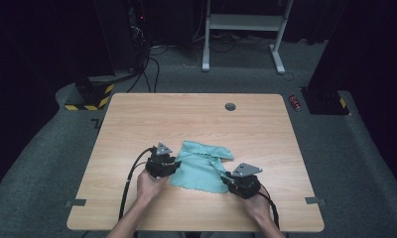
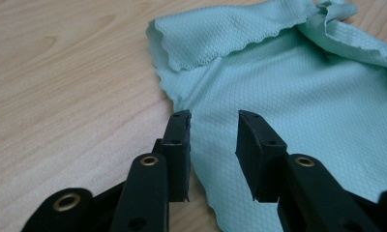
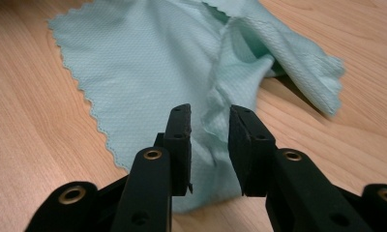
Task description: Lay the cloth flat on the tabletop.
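1. Lying on the wooden table (image 1: 137, 124), a mint-green cloth (image 1: 201, 166) sits toward the near edge, at about 6 o'clock from the small grey grommet (image 1: 230, 106) set in the tabletop.
2. The cloth is partly folded: in the high view its far edge is turned over on itself, and a rumpled ridge runs down its right side.
3. The left tool (image 1: 163, 166) rests at the cloth's 9 o'clock edge, held by the person's left hand (image 1: 149, 186).
4. In the left gripper view the left tool (image 2: 213, 123) has its jaws spread apart, with the scalloped hem of the cloth (image 2: 298, 101) lying flat below the gap; the pads pinch nothing.
5. The right tool (image 1: 232, 179) sits at the cloth's 4 o'clock corner, with the right hand (image 1: 258, 206) behind it.
6. In the right gripper view the right tool (image 3: 210, 118) is likewise spread, and a raised crease of the cloth (image 3: 148, 63) runs between the jaws without being squeezed by them.
7. Beyond the table, at 12 o'clock, a white frame (image 1: 243, 22) stands on the grey carpet (image 1: 345, 148).
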